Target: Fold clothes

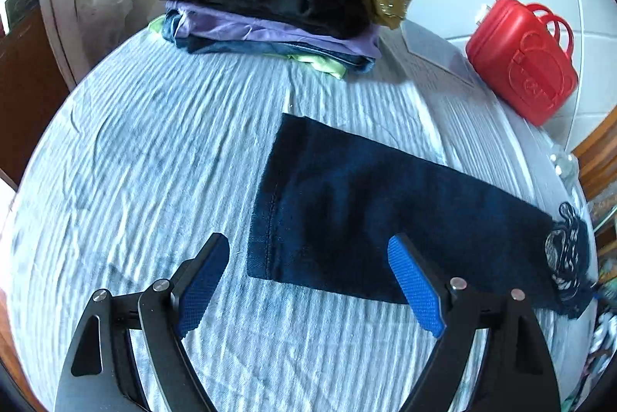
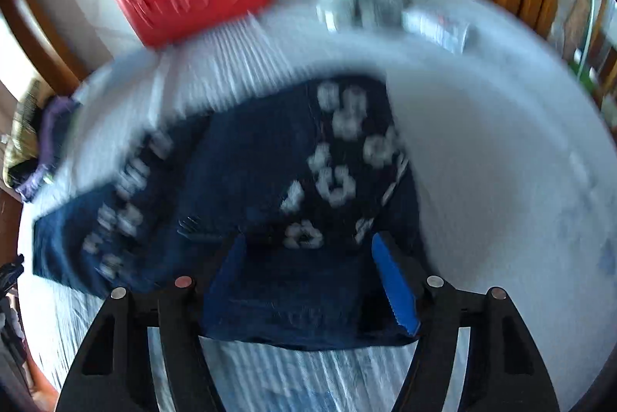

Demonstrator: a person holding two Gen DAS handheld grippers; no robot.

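On the pale striped bedcover (image 1: pixel 154 150), the dark blue garment (image 1: pixel 370 204) lies flat, long axis running left to right, well short of the folded stack (image 1: pixel 277 3) at the far side. The left gripper (image 1: pixel 308 281) hovers spread at its near-left corner; the right gripper (image 2: pixel 308 281), also spread, straddles the near edge and seems closer.
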